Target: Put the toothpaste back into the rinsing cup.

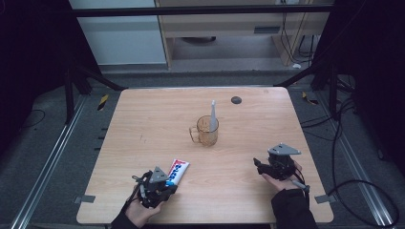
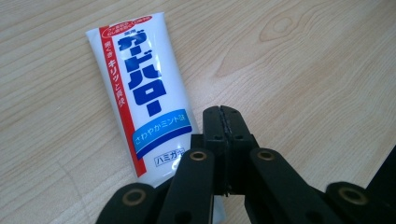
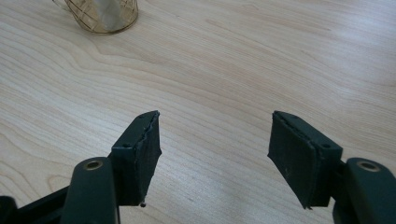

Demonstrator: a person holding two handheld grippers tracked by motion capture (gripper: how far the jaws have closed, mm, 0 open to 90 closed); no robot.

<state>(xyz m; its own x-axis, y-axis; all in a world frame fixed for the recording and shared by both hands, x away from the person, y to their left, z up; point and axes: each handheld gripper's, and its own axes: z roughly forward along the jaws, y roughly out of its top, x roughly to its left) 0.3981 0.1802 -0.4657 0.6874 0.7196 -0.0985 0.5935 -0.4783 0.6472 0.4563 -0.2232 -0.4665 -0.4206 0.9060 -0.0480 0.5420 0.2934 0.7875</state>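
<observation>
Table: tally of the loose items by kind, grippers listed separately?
Toothpaste tube: 1
Amber mug: 1
Toothbrush, standing in the mug: 1
Dark round disc near the table's far edge: 1
Grippers: 2, left gripper with jaws shut beside the tube, right gripper with jaws open over bare wood
Total: 4 items, plus 2 grippers

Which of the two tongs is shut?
The left tongs: its jaws are pressed together beside the toothpaste tube. The right tongs has its jaws wide apart over the bare table.
</observation>
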